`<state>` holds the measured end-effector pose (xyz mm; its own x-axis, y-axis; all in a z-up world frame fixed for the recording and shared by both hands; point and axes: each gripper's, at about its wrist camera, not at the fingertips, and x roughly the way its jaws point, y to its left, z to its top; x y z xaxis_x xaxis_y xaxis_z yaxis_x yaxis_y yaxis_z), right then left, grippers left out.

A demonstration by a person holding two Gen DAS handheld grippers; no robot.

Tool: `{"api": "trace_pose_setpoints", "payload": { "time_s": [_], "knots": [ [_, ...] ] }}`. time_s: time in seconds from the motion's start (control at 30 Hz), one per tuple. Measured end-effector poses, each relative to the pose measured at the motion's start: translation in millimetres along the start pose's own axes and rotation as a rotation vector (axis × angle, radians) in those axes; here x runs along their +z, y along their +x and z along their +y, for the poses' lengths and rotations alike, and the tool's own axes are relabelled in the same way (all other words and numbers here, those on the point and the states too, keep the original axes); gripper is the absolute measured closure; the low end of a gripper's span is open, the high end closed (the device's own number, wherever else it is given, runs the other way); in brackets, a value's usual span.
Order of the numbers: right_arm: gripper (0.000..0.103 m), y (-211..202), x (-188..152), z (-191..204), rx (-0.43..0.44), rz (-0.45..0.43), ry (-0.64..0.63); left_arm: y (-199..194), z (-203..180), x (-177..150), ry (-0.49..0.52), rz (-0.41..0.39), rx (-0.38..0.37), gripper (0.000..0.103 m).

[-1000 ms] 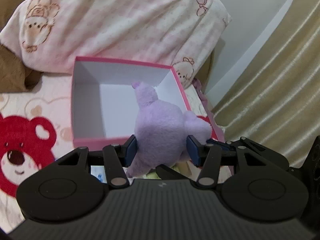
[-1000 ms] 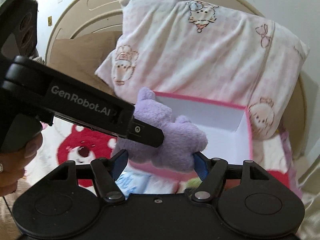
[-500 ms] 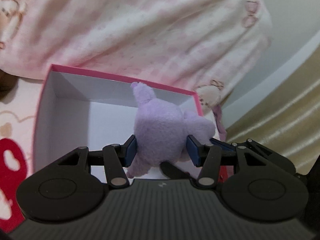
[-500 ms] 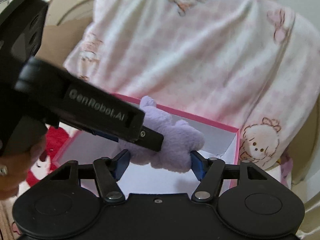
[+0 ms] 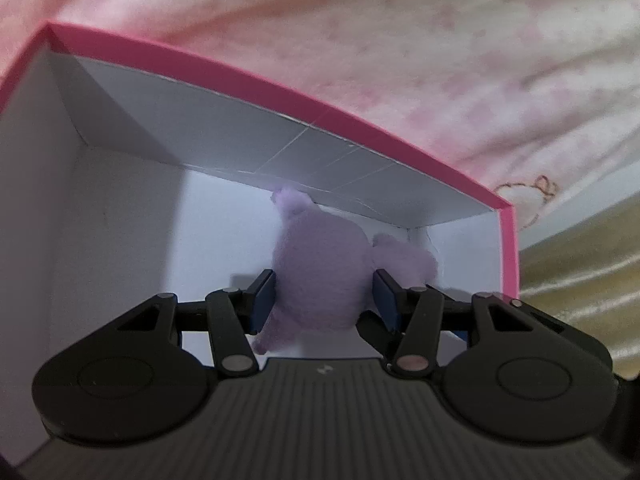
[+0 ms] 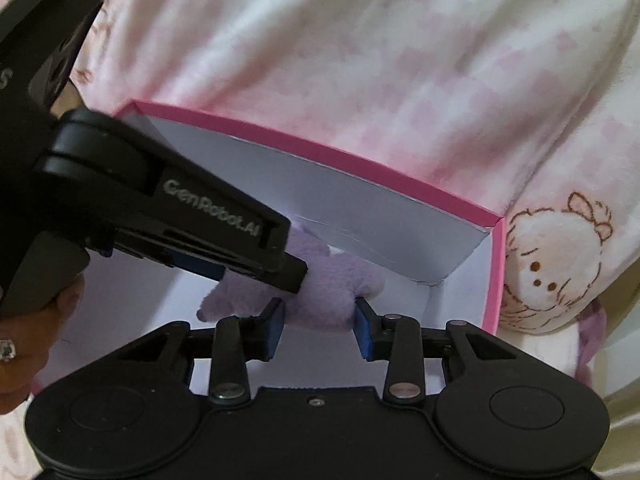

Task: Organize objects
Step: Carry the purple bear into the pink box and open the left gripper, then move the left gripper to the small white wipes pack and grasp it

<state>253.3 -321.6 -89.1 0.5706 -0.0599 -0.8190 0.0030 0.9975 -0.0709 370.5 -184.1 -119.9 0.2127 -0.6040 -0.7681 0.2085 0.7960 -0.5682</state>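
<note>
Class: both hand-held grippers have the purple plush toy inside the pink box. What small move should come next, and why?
Probably open both and let go. The purple plush toy already hangs low inside the pink box, near its far wall, gripped by the left hand-held gripper and the right hand-held gripper.

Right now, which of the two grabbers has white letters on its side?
The left gripper, entering from the left in the right wrist view: its side reads GenRobot.AI. The right gripper shows no lettering. Both pinch the purple plush toy.
</note>
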Motion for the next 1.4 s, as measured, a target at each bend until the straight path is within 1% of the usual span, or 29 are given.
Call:
{"api": "trace_pose_setpoints", "payload": {
  "time_s": [0.07,0.1,0.13,0.2,0.3,0.33,0.5,0.63,0.7,0.8,0.9,0.93,1.0,1.03,1.1,1.2,1.27,1.33,1.4],
  "knots": [
    [0.064,5.2,0.9,4.5,-0.045,0.011,-0.041,7.2,-1.3,0.1,-0.03,0.005,0.007,0.051],
    [0.064,8.0,1.2,7.2,-0.076,0.016,-0.065,11.6,-1.0,-0.2,-0.051,0.016,0.014,0.051],
    [0.064,10.5,1.1,9.6,-0.102,0.024,-0.083,14.4,0.8,0.1,-0.072,0.019,0.007,0.051],
    [0.064,13.5,-2.6,17.0,-0.153,0.018,-0.138,19.4,0.6,0.1,-0.094,0.018,0.007,0.052],
    [0.066,12.1,-9.3,15.5,-0.159,0.023,-0.124,25.3,-4.2,-2.2,-0.087,0.02,0.018,0.054],
    [0.063,7.0,-11.8,13.3,-0.144,0.005,-0.107,26.7,-6.9,-3.2,-0.077,0.017,0.018,0.056],
    [0.062,-20.7,-25.3,0.6,-0.017,-0.026,0.007,32.4,-20.9,-5.9,-0.039,0.005,0.033,0.054],
    [0.062,-40.5,-40.7,-11.8,0.083,-0.036,0.128,23.3,-36.6,-13.5,0.063,-0.009,0.085,0.049],
    [0.06,-50.8,-47.9,-14.0,0.122,-0.03,0.176,12.6,-43.5,-18.6,0.104,0.004,0.093,0.045],
    [0.057,-69.5,-59.6,-12.9,0.18,-0.023,0.237,-11.7,-53.6,-27.5,0.164,0.01,0.086,0.045],
    [0.05,-86.7,-66.3,-6.3,0.231,-0.011,0.292,-42.5,-58.9,-39.7,0.232,0.006,0.106,0.045],
    [0.048,-90.1,-62.6,-15.6,0.239,-0.008,0.3,-54.1,-62.3,-44.5,0.258,0.013,0.109,0.045],
    [0.047,-105.9,-67.2,-13.0,0.255,-0.005,0.306,-74.1,-66.4,-43.9,0.303,0.027,0.117,0.045],
    [0.047,-107.6,-59.1,-14.5,0.265,-0.001,0.305,-87.5,-69.2,-46.0,0.323,0.029,0.12,0.044],
    [0.047,-121.9,-62.7,-10.3,0.285,0.002,0.302,-116.1,-73.5,-58.9,0.356,0.031,0.112,0.04],
    [0.045,-151.7,-66.8,1.7,0.301,0.014,0.285,-141.0,-84.5,-70.6,0.399,0.04,0.099,0.038],
    [0.038,-168.9,-67.3,9.4,0.304,0.024,0.275,-163.9,-87.1,-81.7,0.413,0.055,0.084,0.034],
    [0.034,-184.8,-69.7,15.5,0.32,0.041,0.276,-182.3,-89.5,-93.8,0.429,0.056,0.074,0.031],
    [0.033,-199.7,-72.7,22.2,0.339,0.059,0.275,-197.8,-91.5,-106.0,0.451,0.057,0.074,0.029]
  ]
}}
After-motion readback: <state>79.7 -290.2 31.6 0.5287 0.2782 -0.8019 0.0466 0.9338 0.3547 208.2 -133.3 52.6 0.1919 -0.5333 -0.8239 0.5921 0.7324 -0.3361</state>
